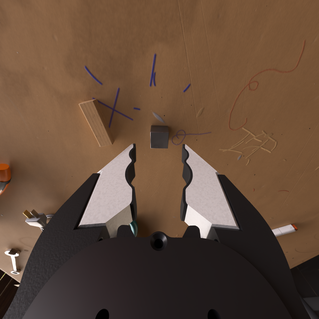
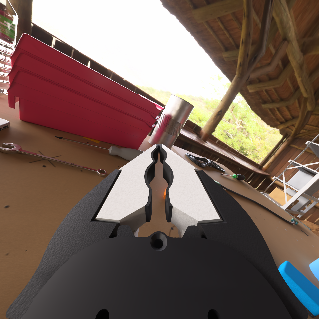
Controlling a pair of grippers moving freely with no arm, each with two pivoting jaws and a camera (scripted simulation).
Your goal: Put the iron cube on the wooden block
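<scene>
In the left wrist view a small grey iron cube [image 1: 159, 136] stands on the brown tabletop, just beyond my fingertips and in line with the gap between them. A light wooden block [image 1: 96, 120] lies flat to the cube's left, angled, apart from it. My left gripper [image 1: 158, 145] is open and empty, above the table, looking down. My right gripper [image 2: 158, 145] is shut and empty. It points across the table towards a metal can; neither cube nor block shows in its view.
Left wrist view: an orange-handled tool [image 1: 4, 174] at the left edge, a white plug [image 1: 35, 219], a small wrench [image 1: 13, 260], a white marker [image 1: 284, 230]. Right wrist view: stacked red bins [image 2: 77, 100], metal can [image 2: 172, 122], wrench [image 2: 51, 159], screwdrivers [image 2: 124, 151], blue object [image 2: 300, 284].
</scene>
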